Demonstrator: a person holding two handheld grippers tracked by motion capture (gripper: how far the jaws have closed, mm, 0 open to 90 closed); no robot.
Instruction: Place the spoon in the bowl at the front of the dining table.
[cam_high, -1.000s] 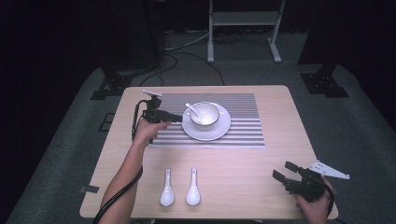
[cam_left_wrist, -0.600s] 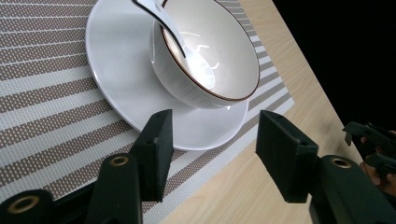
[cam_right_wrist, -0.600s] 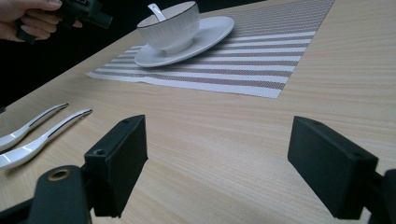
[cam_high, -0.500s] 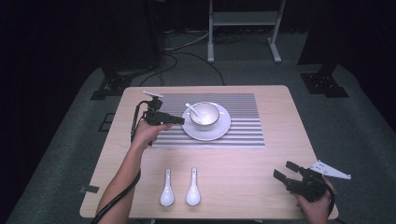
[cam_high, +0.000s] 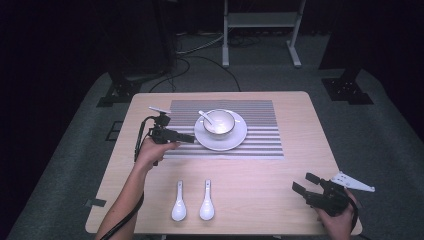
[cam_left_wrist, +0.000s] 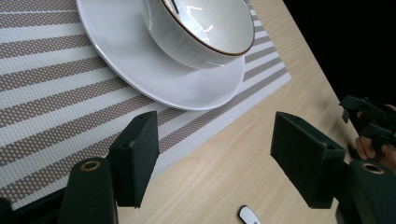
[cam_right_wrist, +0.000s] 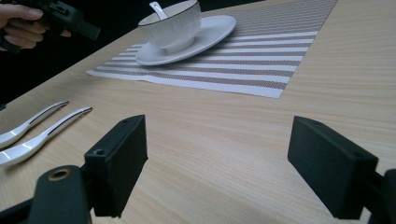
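Observation:
A white bowl (cam_high: 219, 123) with a thin dark rim stands on a white plate (cam_high: 238, 138) on a striped placemat (cam_high: 260, 145). A white spoon (cam_high: 205, 117) rests inside the bowl. Two more white spoons (cam_high: 178, 202) (cam_high: 206, 201) lie side by side near the table's front edge. My left gripper (cam_high: 189, 138) hovers just left of the plate, open, holding nothing; in the left gripper view the plate (cam_left_wrist: 140, 70) and bowl (cam_left_wrist: 201, 28) lie ahead of the left gripper (cam_left_wrist: 215, 140). My right gripper (cam_high: 305, 183) is open above the front right corner, also open in its own view (cam_right_wrist: 217, 135).
The wooden table (cam_high: 260, 200) has a dark carpeted floor around it. A metal stand (cam_high: 260, 30) and cables (cam_high: 200, 50) are behind it. In the right gripper view the spoons (cam_right_wrist: 32, 119) lie at the left, and the bowl (cam_right_wrist: 170, 25) and left gripper (cam_right_wrist: 60, 16) farther off.
The left gripper has drifted slightly toward the person's side, staying beside the plate. The right gripper has stayed where it was.

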